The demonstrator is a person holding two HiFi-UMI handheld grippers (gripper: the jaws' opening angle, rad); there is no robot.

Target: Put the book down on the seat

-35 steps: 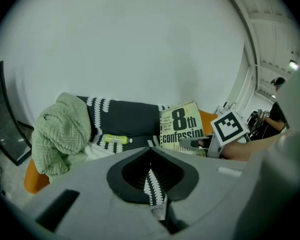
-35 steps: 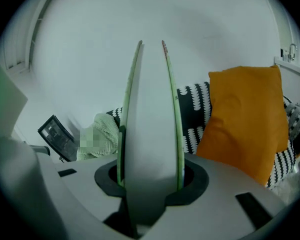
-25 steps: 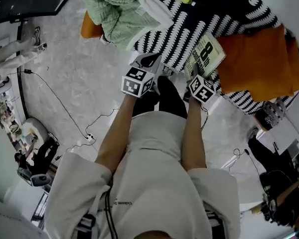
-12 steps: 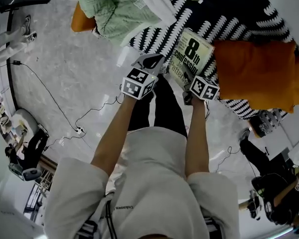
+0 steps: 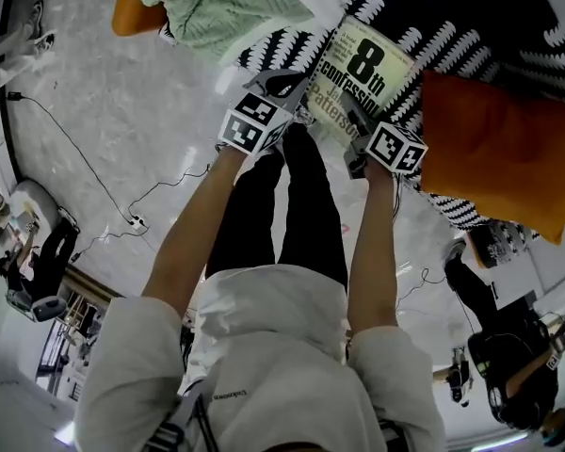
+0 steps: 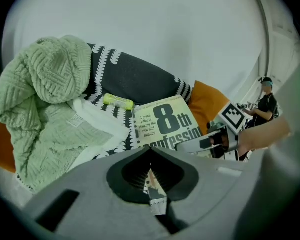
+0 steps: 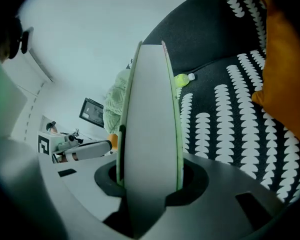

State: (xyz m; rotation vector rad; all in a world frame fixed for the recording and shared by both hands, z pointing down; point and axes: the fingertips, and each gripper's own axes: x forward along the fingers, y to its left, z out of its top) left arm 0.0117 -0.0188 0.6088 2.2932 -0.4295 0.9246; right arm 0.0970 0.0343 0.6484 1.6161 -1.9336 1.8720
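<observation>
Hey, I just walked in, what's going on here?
A person works two hand-held grippers at a black-and-white sofa seat. The right gripper is clamped on a book and holds it over the seat's front, not yet let go. The left gripper hovers beside it, shut on what looks like a paper scrap. A green blanket and an orange cushion lie nearby.

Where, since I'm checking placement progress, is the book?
Head view, upper centre: the book is clamped in the right gripper over the black-and-white seat, left of the orange cushion.
</observation>
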